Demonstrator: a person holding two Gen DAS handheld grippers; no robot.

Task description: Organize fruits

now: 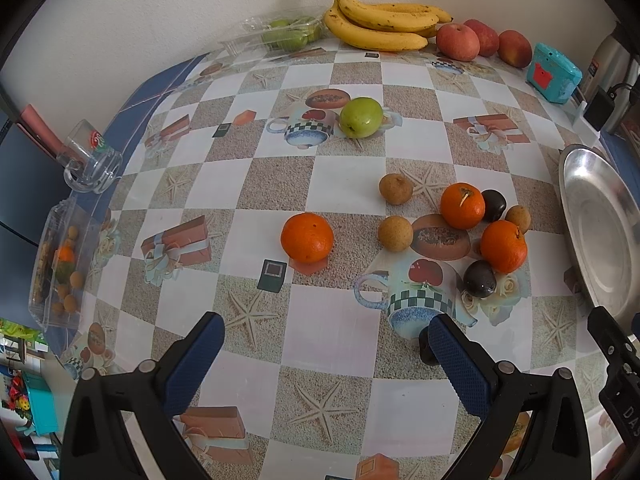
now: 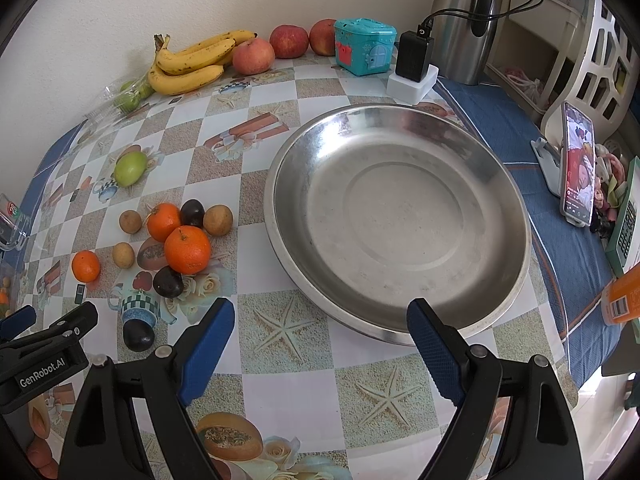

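Note:
Loose fruit lies on the patterned tablecloth: three oranges (image 1: 307,237), small brown fruits (image 1: 395,188), dark plums (image 1: 480,279) and a green apple (image 1: 361,117). The same cluster shows in the right wrist view (image 2: 187,249), left of a large empty steel plate (image 2: 400,312). My left gripper (image 1: 324,340) is open and empty, short of the fruit; a dark plum (image 1: 425,350) sits just behind its right finger. My right gripper (image 2: 320,326) is open and empty at the plate's near rim.
Bananas (image 1: 380,24), red apples (image 1: 458,42) and a clear box of green fruit (image 1: 286,34) line the back wall. A teal toy box (image 2: 364,46), charger (image 2: 414,56), steel flask (image 2: 466,20) and propped phone (image 2: 578,168) stand at right. A glass mug (image 1: 90,160) and a plastic box (image 1: 60,264) sit left.

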